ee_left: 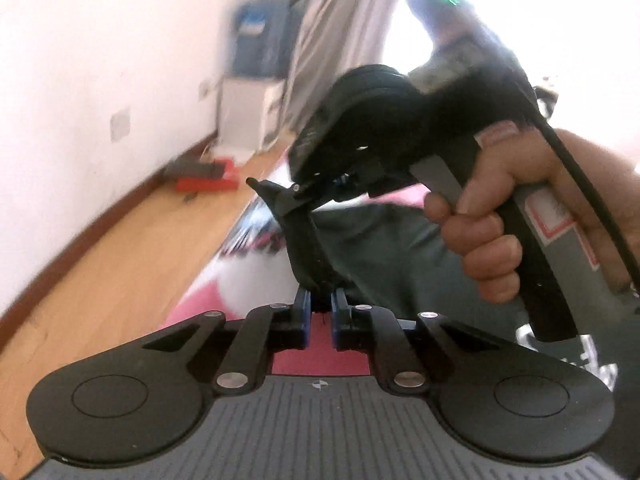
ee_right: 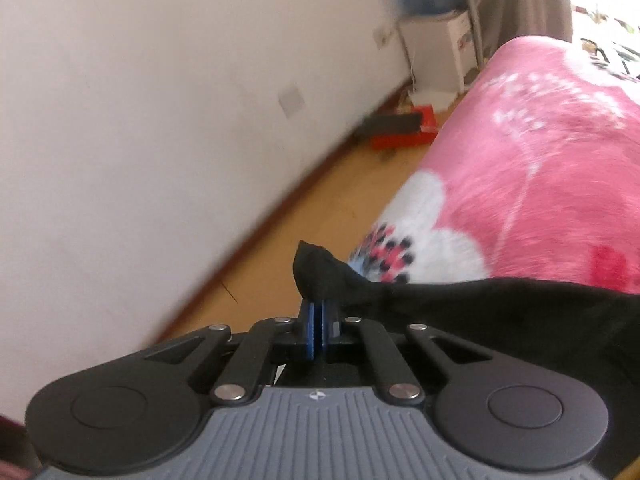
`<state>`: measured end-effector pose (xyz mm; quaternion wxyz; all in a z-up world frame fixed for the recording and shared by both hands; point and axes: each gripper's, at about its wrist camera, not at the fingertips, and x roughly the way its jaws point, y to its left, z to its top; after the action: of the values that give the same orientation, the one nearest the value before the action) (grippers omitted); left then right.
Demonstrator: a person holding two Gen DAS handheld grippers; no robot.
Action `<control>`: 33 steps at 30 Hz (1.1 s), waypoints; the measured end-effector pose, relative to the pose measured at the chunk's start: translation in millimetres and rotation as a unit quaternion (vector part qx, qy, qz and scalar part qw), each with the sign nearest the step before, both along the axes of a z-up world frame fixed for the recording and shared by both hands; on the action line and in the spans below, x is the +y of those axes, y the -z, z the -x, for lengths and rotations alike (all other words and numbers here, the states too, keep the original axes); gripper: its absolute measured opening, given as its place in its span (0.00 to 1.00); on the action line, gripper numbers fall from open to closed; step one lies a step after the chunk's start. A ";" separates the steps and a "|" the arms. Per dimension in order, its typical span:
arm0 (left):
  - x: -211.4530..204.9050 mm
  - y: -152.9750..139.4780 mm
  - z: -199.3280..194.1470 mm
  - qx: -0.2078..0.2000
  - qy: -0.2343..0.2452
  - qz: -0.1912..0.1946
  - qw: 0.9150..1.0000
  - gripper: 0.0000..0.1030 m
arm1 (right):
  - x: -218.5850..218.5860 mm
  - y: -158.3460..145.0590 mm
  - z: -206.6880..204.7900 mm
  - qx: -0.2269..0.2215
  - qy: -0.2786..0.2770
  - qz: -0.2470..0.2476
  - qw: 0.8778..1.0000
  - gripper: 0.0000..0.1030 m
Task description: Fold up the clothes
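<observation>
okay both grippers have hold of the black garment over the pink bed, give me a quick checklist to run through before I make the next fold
1. Right gripper pinching cloth: ok, a bunched corner of the black garment pokes out past its closed jaws.
2. Left gripper pinching cloth: ok, dark fabric sits between its nearly closed blue pads.
3. Garment spread flat between the two grips: cannot tell, only a part near each gripper shows.
4. Landing spot on the pink blanket: ok, the stretch in the right wrist view is bare.
5. Grippers clear of each other: not ok, the right hand and its gripper crowd close in front of the left gripper.
</observation>
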<state>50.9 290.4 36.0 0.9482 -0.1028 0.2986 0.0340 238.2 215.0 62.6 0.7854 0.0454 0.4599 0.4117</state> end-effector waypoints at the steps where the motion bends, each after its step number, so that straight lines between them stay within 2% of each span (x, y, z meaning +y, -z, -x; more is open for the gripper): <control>1: -5.0 -6.5 1.5 -0.010 0.010 -0.004 1.000 0.07 | -14.6 -7.4 -0.8 0.000 0.008 -0.018 1.000 0.03; 5: -33.1 -26.0 4.5 -0.039 0.061 -0.027 0.997 0.07 | -72.6 -26.6 -2.4 0.006 0.037 -0.069 0.997 0.03; 10: -69.2 -32.2 3.4 -0.052 0.124 -0.054 0.989 0.07 | -139.4 -29.9 5.6 -0.012 0.074 -0.087 0.993 0.03; 13: -92.0 -23.5 3.4 -0.046 0.159 -0.070 0.984 0.08 | -176.4 -12.6 8.6 0.003 0.108 -0.099 0.989 0.03; 16: -111.5 -3.0 1.3 -0.011 0.208 -0.085 0.974 0.12 | -199.7 21.5 6.3 0.036 0.137 -0.084 0.986 0.07; 18: -120.2 9.3 3.3 0.024 0.233 -0.096 0.968 0.25 | -211.7 52.2 -2.3 0.081 0.157 -0.069 0.982 0.11; 19: -121.4 14.9 5.8 0.038 0.240 -0.098 0.965 0.27 | -219.0 66.5 -7.2 0.109 0.175 -0.062 0.977 0.20; 20: -121.1 18.6 8.8 0.048 0.244 -0.099 0.963 0.27 | -227.0 77.6 -11.9 0.133 0.192 -0.065 0.970 0.25; 22: -114.6 20.8 10.4 0.055 0.250 -0.094 0.962 0.28 | -244.5 87.8 -15.9 0.167 0.216 -0.097 0.957 0.26; 24: -106.6 15.0 16.9 0.049 0.246 -0.089 0.964 0.32 | -256.7 88.0 -16.6 0.179 0.224 -0.115 0.951 0.37; 25: -102.5 11.9 20.3 0.045 0.244 -0.087 0.965 0.32 | -260.2 85.7 -16.3 0.179 0.224 -0.115 0.951 0.40; 29: -82.6 13.1 11.1 0.050 0.196 -0.096 0.975 0.34 | -261.6 83.7 -10.5 0.205 0.198 -0.116 0.951 0.42; 33: -68.8 28.2 -19.4 0.071 0.161 -0.093 0.980 0.34 | -244.7 84.5 2.8 0.216 0.157 -0.096 0.959 0.42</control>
<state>70.3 221.6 7.8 0.9230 0.0381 0.3735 -0.0845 235.3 -29.7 -21.8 0.7142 0.2806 0.5638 0.3056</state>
